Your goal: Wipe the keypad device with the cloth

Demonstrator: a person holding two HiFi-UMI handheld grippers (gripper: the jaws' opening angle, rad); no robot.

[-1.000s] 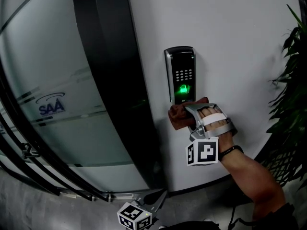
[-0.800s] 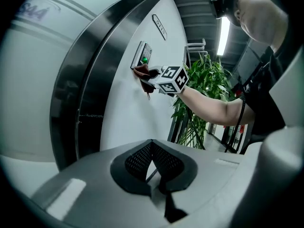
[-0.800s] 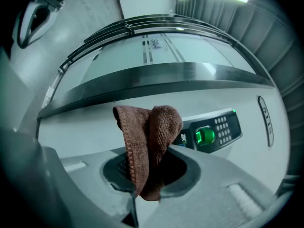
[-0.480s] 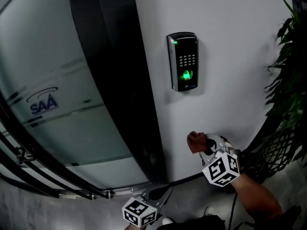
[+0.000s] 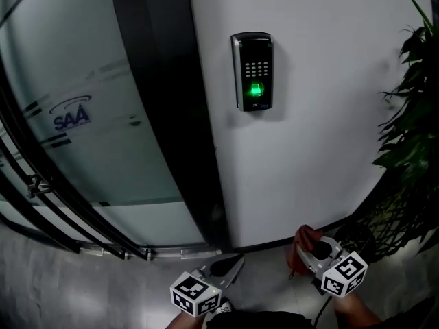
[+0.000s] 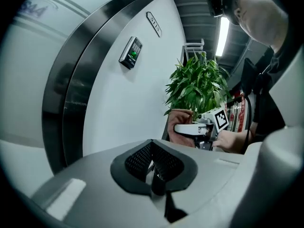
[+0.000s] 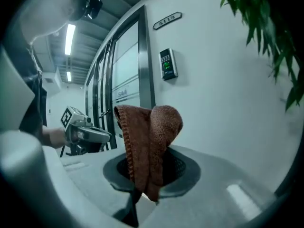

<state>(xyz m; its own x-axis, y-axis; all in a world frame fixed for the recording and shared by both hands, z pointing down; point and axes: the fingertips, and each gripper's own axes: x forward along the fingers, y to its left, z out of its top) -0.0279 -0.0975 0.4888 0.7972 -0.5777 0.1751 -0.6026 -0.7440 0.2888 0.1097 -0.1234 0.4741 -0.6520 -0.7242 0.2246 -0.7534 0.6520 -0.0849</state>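
Head view: dim overall, the white wall point(image 5: 329, 115) reading grey and darkening toward the bottom edge. Keypad device point(image 5: 252, 72) glowing green at its sensor, the brightest spot in frame. Plant point(image 5: 411, 142) sinking into near-black at the right. Frosted glass panel point(image 5: 89, 129) catching pale, even light.

Gripper views: fisheye, a black vignette ringing both frames, wall and door frame bowing hard. Ceiling strip light point(image 6: 221, 30) blowing out to white; a second strip light point(image 7: 70, 33) doing likewise. Casings of the left gripper point(image 6: 156, 182) and right gripper point(image 7: 142, 189) blurring close to the lens. Cloth point(image 7: 149, 141) showing fairly sharp, its knit texture readable.
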